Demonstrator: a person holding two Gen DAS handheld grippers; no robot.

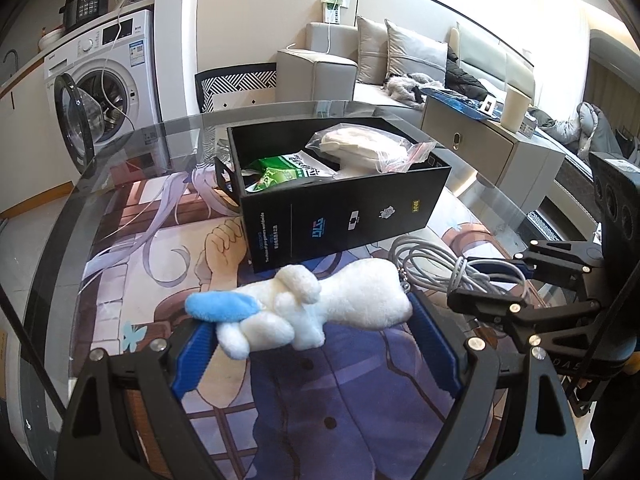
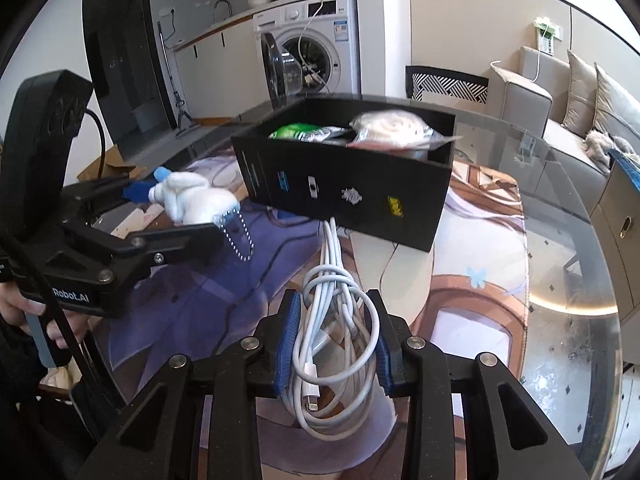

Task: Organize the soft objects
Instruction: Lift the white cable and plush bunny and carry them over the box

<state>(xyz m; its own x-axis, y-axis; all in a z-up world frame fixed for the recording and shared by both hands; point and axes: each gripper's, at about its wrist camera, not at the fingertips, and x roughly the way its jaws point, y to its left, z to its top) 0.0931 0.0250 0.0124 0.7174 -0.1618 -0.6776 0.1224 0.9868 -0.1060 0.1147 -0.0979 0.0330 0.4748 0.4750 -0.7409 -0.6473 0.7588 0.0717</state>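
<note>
A white plush toy with a blue ear (image 1: 304,310) lies across the blue pads of my left gripper (image 1: 312,320), which is shut on it above the table; it also shows in the right wrist view (image 2: 192,200), a bead chain hanging from it. My right gripper (image 2: 334,340) is shut on a coiled white cable (image 2: 332,336), lying on the mat; the cable also shows in the left wrist view (image 1: 448,268). A black open box (image 1: 344,216) stands just beyond both, holding a green packet (image 1: 288,170) and a bagged white soft item (image 1: 360,148).
A round glass table (image 2: 568,280) carries an anime-print mat (image 1: 168,264). A patterned chair (image 1: 236,84) stands behind the table, a washing machine (image 1: 104,76) to the far left, a sofa (image 1: 400,64) and a side cabinet (image 1: 480,140) to the right.
</note>
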